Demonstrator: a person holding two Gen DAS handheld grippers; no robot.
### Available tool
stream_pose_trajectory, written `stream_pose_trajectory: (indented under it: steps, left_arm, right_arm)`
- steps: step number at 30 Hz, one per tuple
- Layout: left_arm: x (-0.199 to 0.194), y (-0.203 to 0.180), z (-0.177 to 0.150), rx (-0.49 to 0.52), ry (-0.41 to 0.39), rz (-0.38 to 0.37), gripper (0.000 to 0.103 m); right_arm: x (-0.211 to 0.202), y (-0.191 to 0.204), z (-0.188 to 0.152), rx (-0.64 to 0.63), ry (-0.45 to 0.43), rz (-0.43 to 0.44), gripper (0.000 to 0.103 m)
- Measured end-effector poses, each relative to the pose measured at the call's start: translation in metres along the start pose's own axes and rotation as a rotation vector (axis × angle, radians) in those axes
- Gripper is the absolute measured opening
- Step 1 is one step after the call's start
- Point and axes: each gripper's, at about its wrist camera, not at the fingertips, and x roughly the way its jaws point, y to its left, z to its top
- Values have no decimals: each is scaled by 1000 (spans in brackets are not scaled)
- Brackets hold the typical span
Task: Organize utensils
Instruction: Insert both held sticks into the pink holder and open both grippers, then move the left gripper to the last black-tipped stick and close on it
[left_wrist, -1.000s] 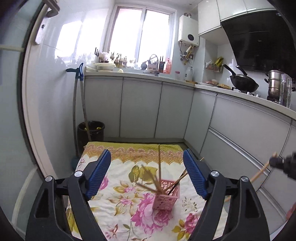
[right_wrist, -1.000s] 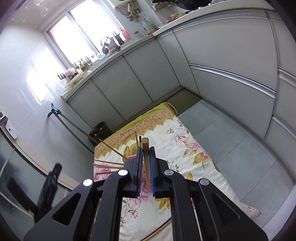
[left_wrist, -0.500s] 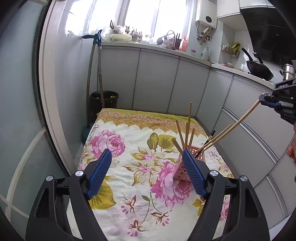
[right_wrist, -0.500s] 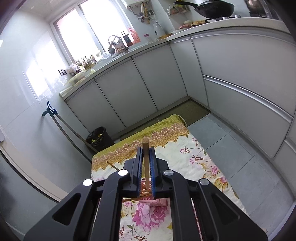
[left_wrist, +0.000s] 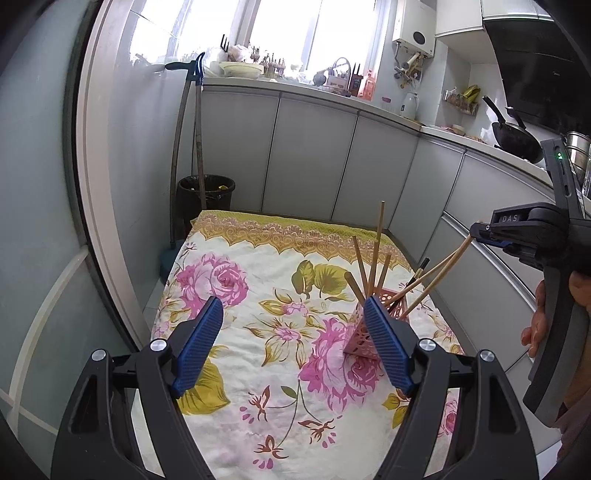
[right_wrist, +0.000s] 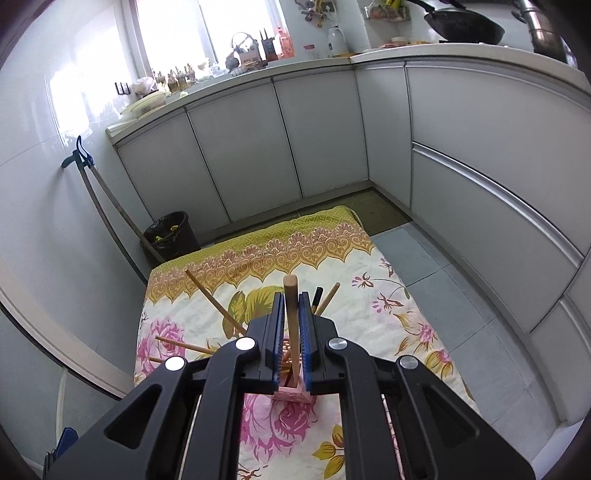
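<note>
Over by the left wall a dark waste bin with a black liner (left_wrist: 206, 192) stands beyond the far left corner of the floral cloth with pink roses and a yellow patterned border (left_wrist: 258, 332), two long-handled tools leaning beside it. On to the left gripper (left_wrist: 293, 343): black frame, blue ribbed pads, jaws standing wide with nothing between them, hovering over the near half of the cloth. To its right, near the cloth's right edge, sits the pink perforated plastic utensil holder (left_wrist: 360, 339) (its lower right side is hidden behind the left gripper's right pad), bristling with slim wooden chopsticks (left_wrist: 373, 266) that fan out at different angles. And at the far right, the right gripper (left_wrist: 480, 230) comes in, a hand (left_wrist: 543, 317) on its handle, with one long pale wooden chopstick (left_wrist: 439, 278) slanting down from its tip into the holder. From its own camera, that chopstick (right_wrist: 291, 325) stands upright between the narrow blue pads of the right gripper (right_wrist: 291, 306), directly above the holder (right_wrist: 291, 395), and the jaws are opening around it.
</note>
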Motion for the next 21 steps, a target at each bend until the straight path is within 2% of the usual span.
stream_pose_trajectory:
  steps: [2, 3, 4, 6, 9, 12, 17, 21]
  left_arm:
    - [-1, 0, 0, 1, 3, -5, 74]
    - [-1, -1, 0, 5, 6, -7, 75]
    - [-1, -2, 0, 8, 9, -9, 76]
    - [-1, -4, -1, 14, 15, -12, 78]
    - [1, -9, -3, 37, 37, -17, 83]
    - [6, -20, -7, 75, 70, -29, 88]
    - [13, -45, -20, 165, 124, -56, 95]
    - [28, -75, -40, 288, 232, -101, 96]
  right_arm:
    - [-6, 0, -1, 10, -28, 6, 41]
    - [-13, -2, -2, 30, -62, 8, 72]
    - [-22, -5, -4, 53, -101, 7, 87]
    - [-36, -10, -4, 64, -141, -1, 90]
    - [-54, -22, -10, 89, -147, -37, 96]
    - [-68, -40, -25, 96, -111, -81, 96]
    - [-86, -89, -75, 150, -32, -166, 96]
    - [-93, -132, -120, 190, 52, -237, 96]
